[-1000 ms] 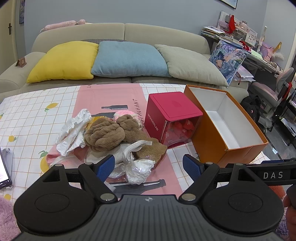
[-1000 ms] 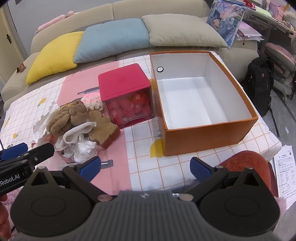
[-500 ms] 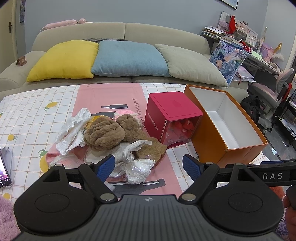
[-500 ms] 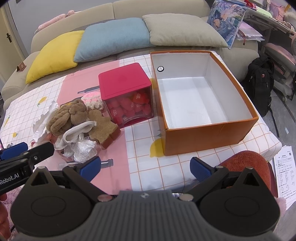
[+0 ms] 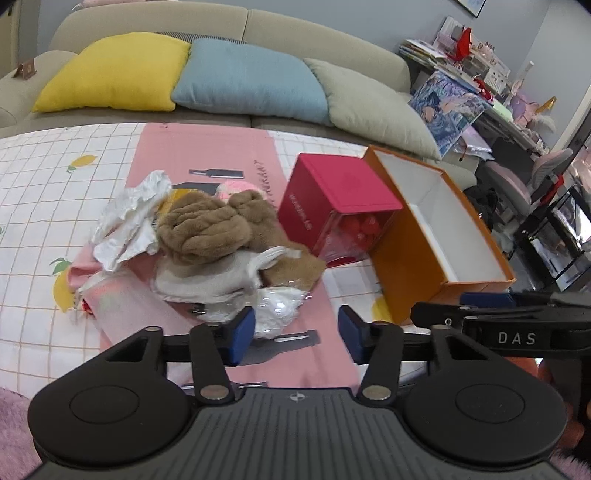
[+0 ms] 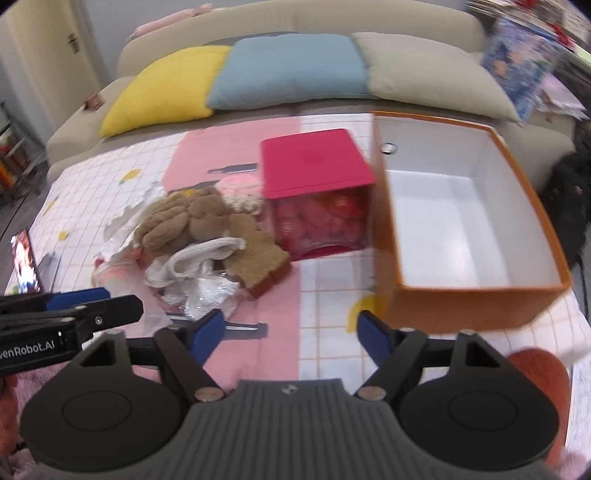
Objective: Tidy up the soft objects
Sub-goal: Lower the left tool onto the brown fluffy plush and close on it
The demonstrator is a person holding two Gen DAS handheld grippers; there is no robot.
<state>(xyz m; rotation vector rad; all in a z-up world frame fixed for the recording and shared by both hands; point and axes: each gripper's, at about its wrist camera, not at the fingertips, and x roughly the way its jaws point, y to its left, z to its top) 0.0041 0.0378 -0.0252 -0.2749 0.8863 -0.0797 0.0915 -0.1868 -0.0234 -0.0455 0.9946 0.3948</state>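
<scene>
Both my tools are out over the table now: the left gripper (image 5: 295, 330) has just been narrowing its blue jaws and nothing sits between them yet, and the right gripper (image 6: 291, 332) has just been narrowing too, likewise with only tablecloth in its gap, so neither one holds anything. Ahead of me lies the heap of soft things on the pink mat (image 5: 207, 155): a fluffy brown plush bundle (image 5: 207, 229) on top, a flat brown plush slab (image 6: 258, 258) at its right edge, a limp white cloth pouch with a strap (image 5: 210, 275) draped below, a crinkly clear plastic bag with white stuffing (image 5: 277, 308) nearest my left jaws, and crumpled white paper (image 5: 129, 218) at the left. I judge all of it light and squashy, nothing breakable; the plastic bag looks slippery and will likely crackle and slide, so I'd pinch a fold deep rather than skim its skin. The plush bundle should take a bite anywhere across its rolled middle. Its long axis, from the left wrist view, runs roughly left to right across the mat, the slab stretching on toward the red-lidded clear plastic cube (image 5: 340, 199). Beyond that cube the open orange cardboard box with white lining (image 6: 476, 291) stands empty, its long side running away from me toward the sofa (image 5: 147, 16).
</scene>
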